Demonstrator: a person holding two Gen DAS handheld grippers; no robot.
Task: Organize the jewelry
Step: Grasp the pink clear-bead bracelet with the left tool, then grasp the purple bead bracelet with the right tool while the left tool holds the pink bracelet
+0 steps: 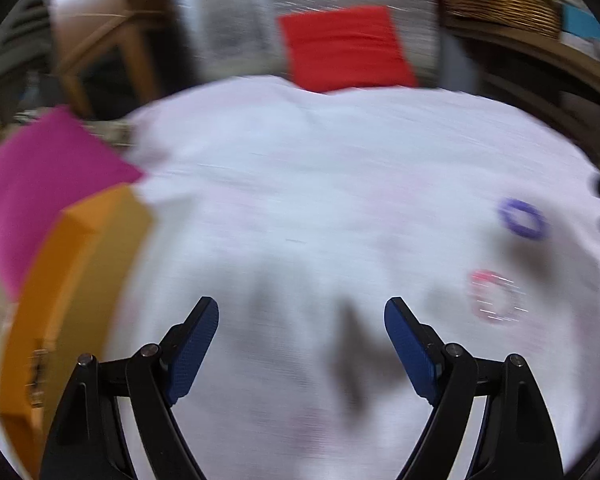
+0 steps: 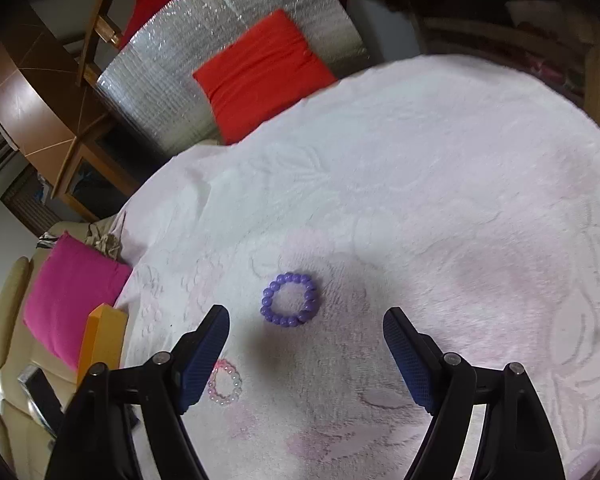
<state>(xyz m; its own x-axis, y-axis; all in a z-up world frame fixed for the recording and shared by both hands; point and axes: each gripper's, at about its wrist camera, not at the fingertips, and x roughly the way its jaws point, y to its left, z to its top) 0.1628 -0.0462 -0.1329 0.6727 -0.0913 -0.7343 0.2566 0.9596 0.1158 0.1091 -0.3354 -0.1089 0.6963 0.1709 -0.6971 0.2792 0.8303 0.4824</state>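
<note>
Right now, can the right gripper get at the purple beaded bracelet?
Probably yes: the purple beaded bracelet lies flat on the white cloth just ahead of the open right gripper, nothing between them.

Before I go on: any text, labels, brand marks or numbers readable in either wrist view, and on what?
None. The orange box, purple bead bracelet, pink bead bracelet, white cloth and the cushions show no lettering. The left wrist view is motion-blurred, so small print there could not be read anyway.

no readable text, labels, brands or numbers anywhere
</note>
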